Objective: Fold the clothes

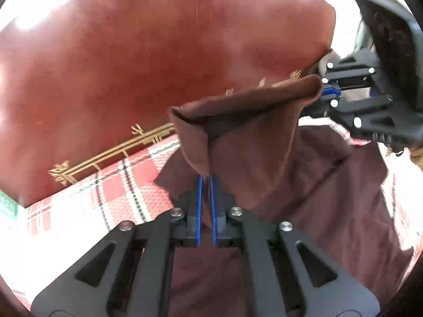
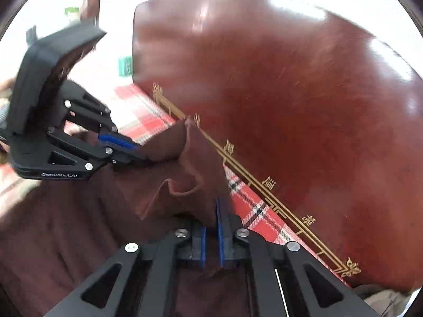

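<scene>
We have the dark maroon cloth garment [image 1: 264,137] pinched by its upper edge in both claws, the left gripper [image 1: 206,182] and the right gripper [image 2: 211,211] each clamped narrow on a corner, lifted over the red plaid bedcover [image 1: 119,185] beside the glossy reddish-brown wooden headboard [image 1: 158,52]. The edge between us sags and curls, so if our hands travel unevenly the fold may land crooked, and a thin bite of fabric could slip free.

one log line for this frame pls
left gripper: shut on garment | right gripper: shut on garment | edge lifted over plaid sheet
</scene>
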